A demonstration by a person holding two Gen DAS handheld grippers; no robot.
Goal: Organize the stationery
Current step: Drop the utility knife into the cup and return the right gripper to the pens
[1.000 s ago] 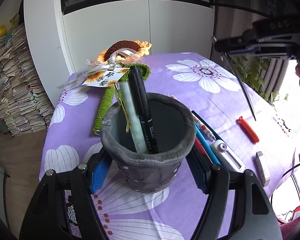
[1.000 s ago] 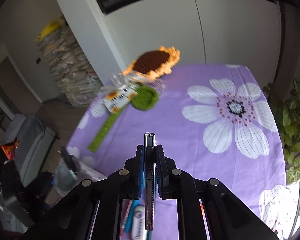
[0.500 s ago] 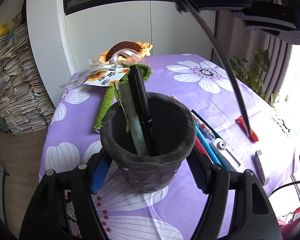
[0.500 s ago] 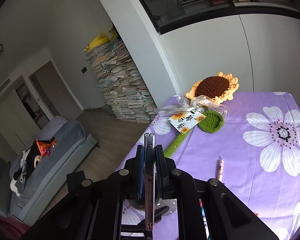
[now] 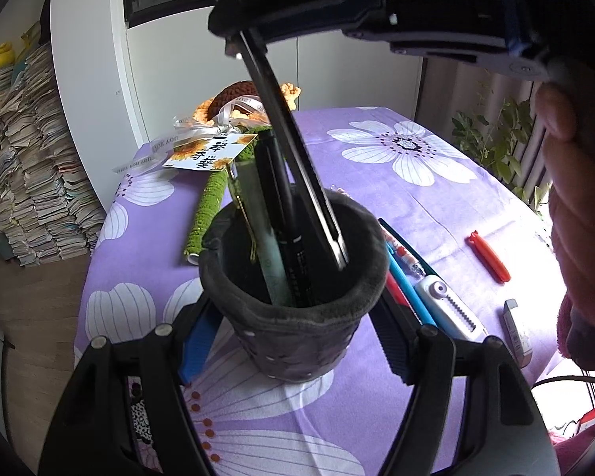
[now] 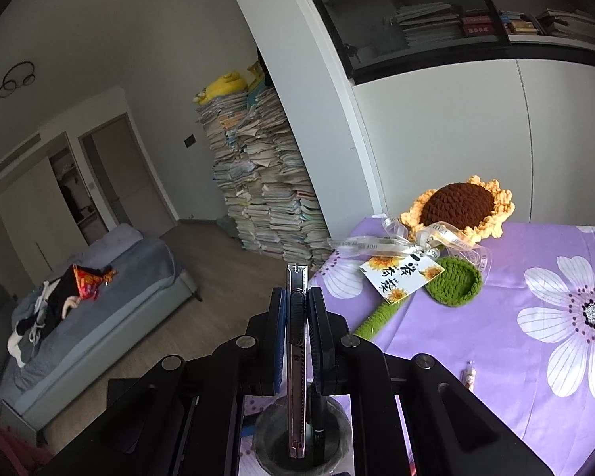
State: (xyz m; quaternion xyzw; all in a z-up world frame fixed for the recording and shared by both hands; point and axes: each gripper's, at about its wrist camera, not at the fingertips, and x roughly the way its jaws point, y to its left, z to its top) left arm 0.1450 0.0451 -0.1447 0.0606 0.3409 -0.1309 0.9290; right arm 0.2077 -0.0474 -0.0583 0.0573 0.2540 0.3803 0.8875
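Two grippers are working over a purple flowered tablecloth (image 5: pixel 448 206). Low in the left wrist view, the left gripper (image 5: pixel 293 317) is clamping a dark grey felt pen cup (image 5: pixel 297 325) between its blue-padded jaws, one pad pressing on each side of the cup's wall. Two pens are already standing in the cup: a pale green pen (image 5: pixel 258 222) with a gold clip and a black pen (image 5: pixel 285 218), both leaning toward the far left.

Reaching in from the upper right, the right gripper (image 5: pixel 234 37) is pinching a slim metal utility knife (image 5: pixel 297 166) with its jaws narrow around the handle. In the left wrist view the knife is slanting down, its lower end sitting just inside the cup's mouth (whether it is touching the bottom cannot be told). In the right wrist view the knife (image 6: pixel 296 357) is hanging straight between the pads over the cup (image 6: pixel 301 440).

Right of the cup, several pens are lying in a row, a blue pen (image 5: pixel 408 289) among them, beside a white correction tape (image 5: pixel 452 309), with a red clip (image 5: pixel 490 256) farther right. At the far left, a crocheted sunflower (image 6: pixel 458 206) with a tag is lying on the cloth.
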